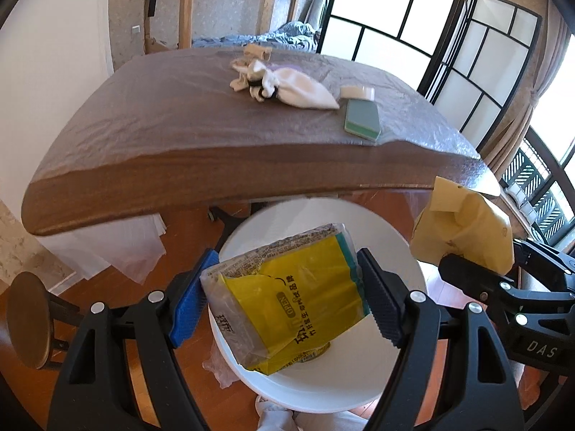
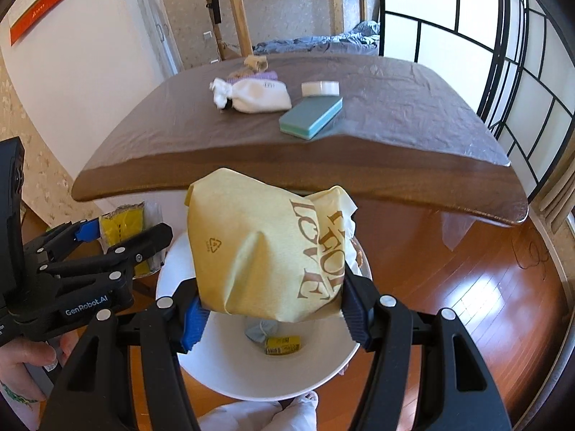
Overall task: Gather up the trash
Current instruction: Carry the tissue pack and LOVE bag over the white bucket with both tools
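Observation:
My left gripper (image 1: 284,298) is shut on a yellow and clear plastic wrapper (image 1: 287,298) and holds it over a white round bin (image 1: 395,248) on the floor in front of the table. My right gripper (image 2: 269,301) is shut on a crumpled pale yellow paper bag (image 2: 266,248) with brown lettering, held over the same bin (image 2: 323,370). In the bin lie a grey scrap (image 2: 260,330) and a small yellow packet (image 2: 282,345). The bag also shows in the left wrist view (image 1: 463,230), and the left gripper with its wrapper shows in the right wrist view (image 2: 118,230).
A brown table (image 1: 179,122) stands behind the bin. On it lie a white drawstring pouch (image 1: 298,88), a green sponge block (image 1: 361,118), a white tape roll (image 1: 357,92) and beige scraps (image 1: 257,50). A round stool (image 1: 28,319) stands at the left. The floor is wood (image 2: 467,287).

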Tool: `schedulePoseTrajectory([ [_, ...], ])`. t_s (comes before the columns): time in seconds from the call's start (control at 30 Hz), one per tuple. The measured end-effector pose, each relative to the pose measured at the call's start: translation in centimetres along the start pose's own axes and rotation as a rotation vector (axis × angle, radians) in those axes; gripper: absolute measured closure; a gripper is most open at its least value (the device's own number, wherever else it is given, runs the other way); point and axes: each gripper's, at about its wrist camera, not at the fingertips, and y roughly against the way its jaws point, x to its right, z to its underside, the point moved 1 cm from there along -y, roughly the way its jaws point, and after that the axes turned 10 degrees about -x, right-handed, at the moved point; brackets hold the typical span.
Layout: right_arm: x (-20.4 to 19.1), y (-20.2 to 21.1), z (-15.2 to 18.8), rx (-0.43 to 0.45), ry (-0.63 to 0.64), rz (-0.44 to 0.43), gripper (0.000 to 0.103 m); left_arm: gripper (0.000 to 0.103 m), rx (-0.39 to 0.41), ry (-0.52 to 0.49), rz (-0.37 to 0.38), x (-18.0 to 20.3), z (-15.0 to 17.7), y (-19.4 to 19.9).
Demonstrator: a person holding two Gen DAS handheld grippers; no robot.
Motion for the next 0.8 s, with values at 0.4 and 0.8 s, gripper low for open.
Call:
schedulePoseTrajectory([
  [0.4,1.4,-2.7,1.1,-0.075,-0.008,-0.007,0.042,0.024,-0.068,0.047,-0.034,0.3,1.9,-2.5],
  [0.8,1.8,-4.7,1.6,-0.112,0.004,0.006,0.042,0.024,-0.091,0.055,-0.058,0.5,2.6,-4.0],
])
